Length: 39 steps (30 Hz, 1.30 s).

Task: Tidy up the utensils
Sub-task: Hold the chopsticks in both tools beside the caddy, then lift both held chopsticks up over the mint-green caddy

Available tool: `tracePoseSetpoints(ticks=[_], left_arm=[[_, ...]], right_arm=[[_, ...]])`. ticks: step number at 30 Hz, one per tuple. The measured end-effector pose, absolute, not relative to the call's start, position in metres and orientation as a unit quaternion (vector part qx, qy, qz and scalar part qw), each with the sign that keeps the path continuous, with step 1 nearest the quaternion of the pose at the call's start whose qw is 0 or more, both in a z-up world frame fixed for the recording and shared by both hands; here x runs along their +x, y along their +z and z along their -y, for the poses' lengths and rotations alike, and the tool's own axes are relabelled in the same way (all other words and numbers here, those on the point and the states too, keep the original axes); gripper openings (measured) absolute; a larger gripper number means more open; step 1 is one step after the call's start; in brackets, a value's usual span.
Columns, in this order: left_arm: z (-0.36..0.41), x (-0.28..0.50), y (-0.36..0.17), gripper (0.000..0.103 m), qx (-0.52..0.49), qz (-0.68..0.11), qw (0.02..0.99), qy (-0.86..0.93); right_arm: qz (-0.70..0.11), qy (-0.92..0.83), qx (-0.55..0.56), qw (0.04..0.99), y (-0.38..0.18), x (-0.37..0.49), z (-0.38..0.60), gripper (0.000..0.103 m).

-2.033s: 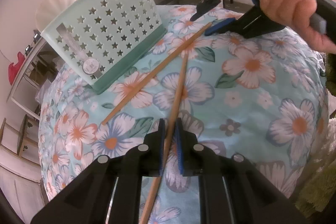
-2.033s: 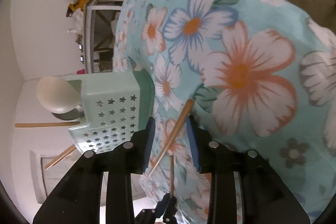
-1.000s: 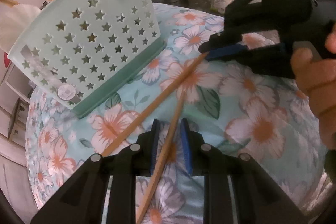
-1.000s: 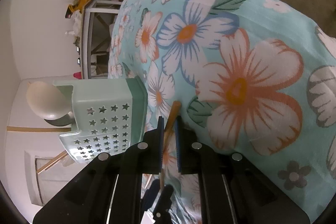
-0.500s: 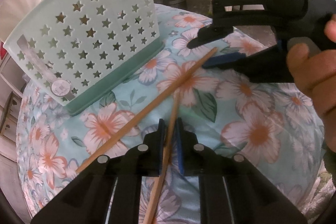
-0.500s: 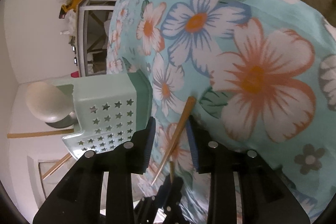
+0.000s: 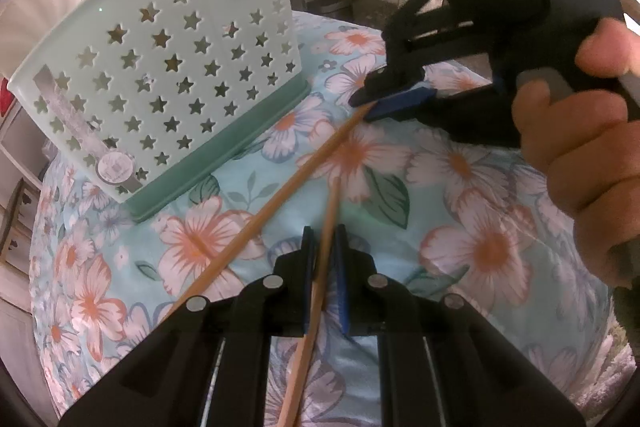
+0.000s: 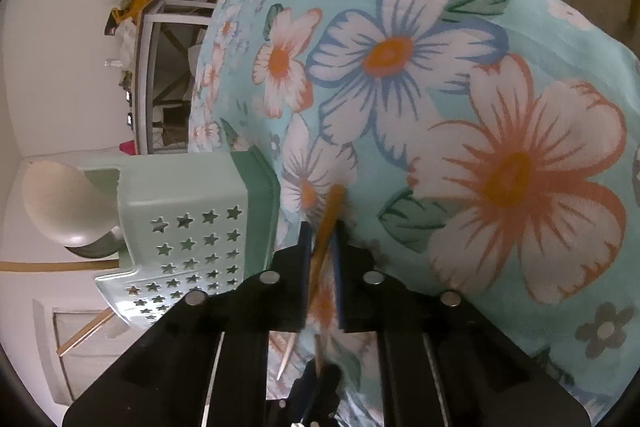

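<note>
Left wrist view looks forward, close over the cloth [image 7: 460, 163], caddy [image 7: 160, 87] ahead-left. Right wrist view faces opposite, rolled sideways. Both share caddy [image 8: 192, 227] and cloth.

Both views dim, warm indoor light, heavy fisheye bending with black corners. Left wrist view mostly sharp; bright glare at upper right edge behind the black right gripper [image 7: 370, 103]. Right wrist view: thin wooden chopstick [image 8: 326, 223] between its fingers is motion-blurred, floral turquoise cloth [image 8: 460, 115] just ahead soft, far floor dark.
</note>
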<state>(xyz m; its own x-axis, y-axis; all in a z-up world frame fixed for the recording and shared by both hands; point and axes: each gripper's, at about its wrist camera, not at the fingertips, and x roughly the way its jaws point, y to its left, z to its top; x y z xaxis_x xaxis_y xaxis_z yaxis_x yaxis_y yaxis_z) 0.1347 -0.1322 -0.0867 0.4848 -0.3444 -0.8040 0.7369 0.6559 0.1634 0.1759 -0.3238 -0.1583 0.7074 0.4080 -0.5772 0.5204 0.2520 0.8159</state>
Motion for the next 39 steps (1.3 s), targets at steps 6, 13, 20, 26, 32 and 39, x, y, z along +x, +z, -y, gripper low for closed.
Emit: tracePoseSetpoints(ticks=[6, 13, 20, 26, 32, 39], left_arm=[[0.129, 0.135, -0.087, 0.009, 0.252, -0.387, 0.824, -0.328], [0.133, 0.132, -0.089, 0.009, 0.268, -0.380, 0.824, -0.323], [0.142, 0.129, -0.090, 0.009, 0.281, -0.375, 0.824, -0.318], [0.148, 0.124, -0.090, 0.009, 0.293, -0.371, 0.823, -0.316], [0.152, 0.123, -0.090, 0.009, 0.300, -0.371, 0.821, -0.313], [0.155, 0.121, -0.090, 0.009, 0.306, -0.368, 0.820, -0.313]], right_arm=[[-0.381, -0.033, 0.596, 0.706, -0.154, 0.172, 0.324, 0.008], [-0.356, -0.022, 0.525, 0.773, -0.125, 0.170, 0.324, 0.009], [-0.320, -0.016, 0.463, 0.827, -0.090, 0.170, 0.319, 0.008], [-0.278, -0.024, 0.403, 0.872, -0.059, 0.159, 0.316, 0.008], [-0.237, -0.039, 0.344, 0.908, -0.031, 0.148, 0.315, 0.007], [-0.201, -0.055, 0.283, 0.936, -0.011, 0.138, 0.310, 0.007]])
